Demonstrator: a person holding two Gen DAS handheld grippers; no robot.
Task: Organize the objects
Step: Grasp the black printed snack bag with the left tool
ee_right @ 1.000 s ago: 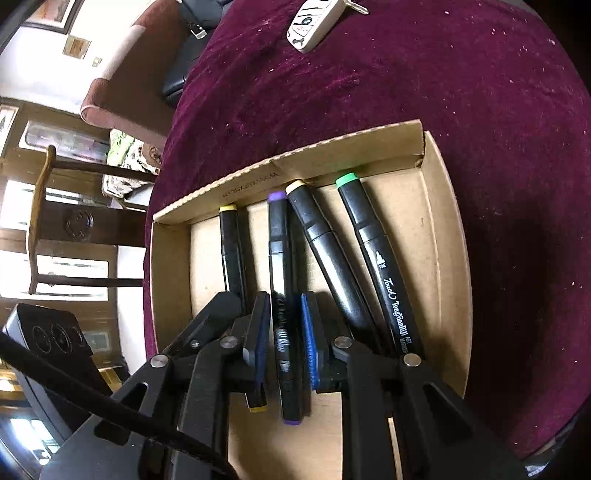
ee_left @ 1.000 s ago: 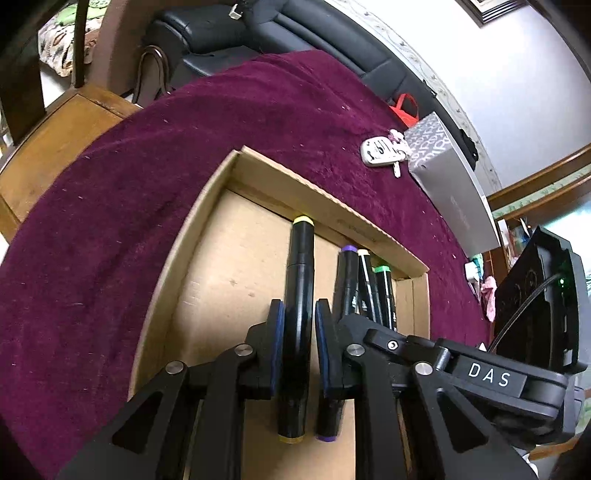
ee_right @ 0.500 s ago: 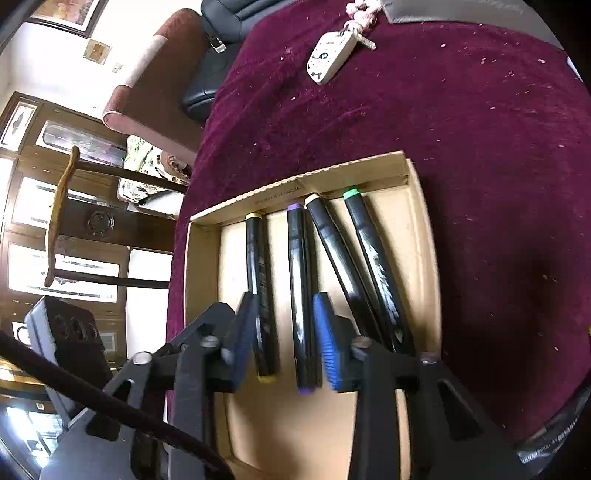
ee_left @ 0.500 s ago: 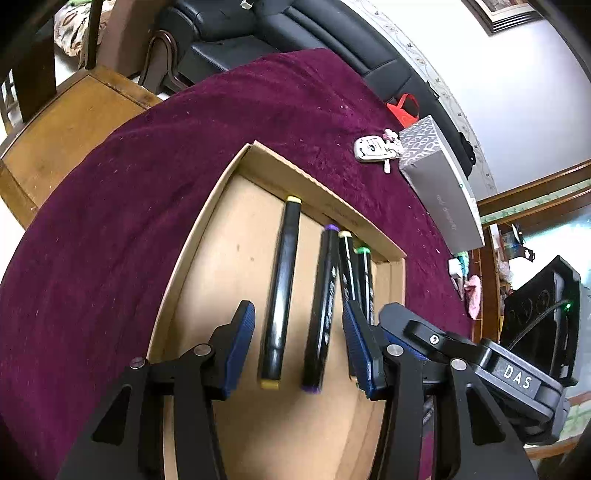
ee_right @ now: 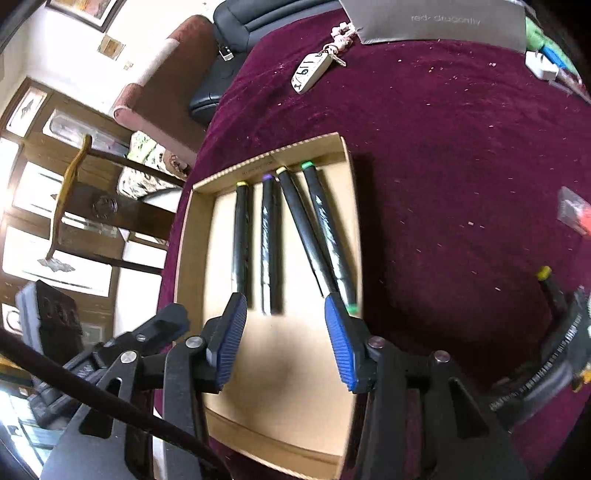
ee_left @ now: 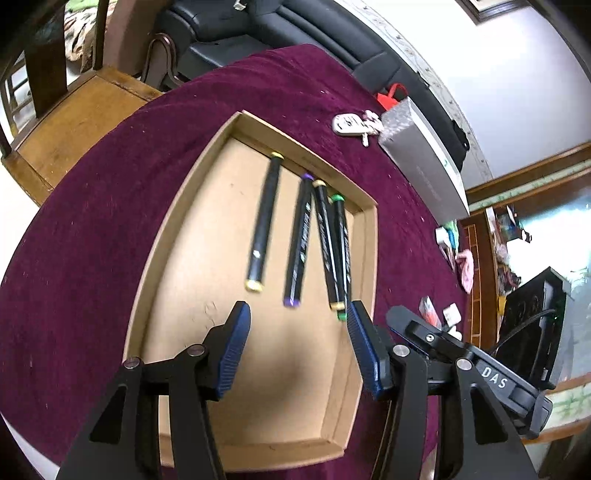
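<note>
A shallow cardboard tray (ee_left: pixel 184 206) (ee_right: pixel 192 236) lies on the maroon tablecloth. Several black markers lie side by side in it: a yellow-capped one (ee_left: pixel 264 225) (ee_right: pixel 242 236), a purple-capped one (ee_left: pixel 300 240) (ee_right: pixel 269 243), a cream-capped one (ee_left: pixel 327 240) (ee_right: pixel 303 229) and a green-capped one (ee_left: pixel 341 251) (ee_right: pixel 328 229). My left gripper (ee_left: pixel 297 350) is open and empty, held above the tray's near half. My right gripper (ee_right: pixel 282 339) is open and empty, also above the near half, behind the marker ends.
A white key fob (ee_left: pixel 349 123) (ee_right: pixel 310 72) and a grey box (ee_left: pixel 424 162) (ee_right: pixel 436 20) lie beyond the tray. Small items (ee_left: pixel 430 308) sit at the table's right. Another yellow-tipped marker (ee_right: pixel 550 286) sits in a holder at far right. A wooden chair (ee_left: pixel 74 110) stands left.
Both grippers opened, let go of the yellow-capped and purple-capped markers, and pulled back and up from the tray. The markers now lie free in the tray.
</note>
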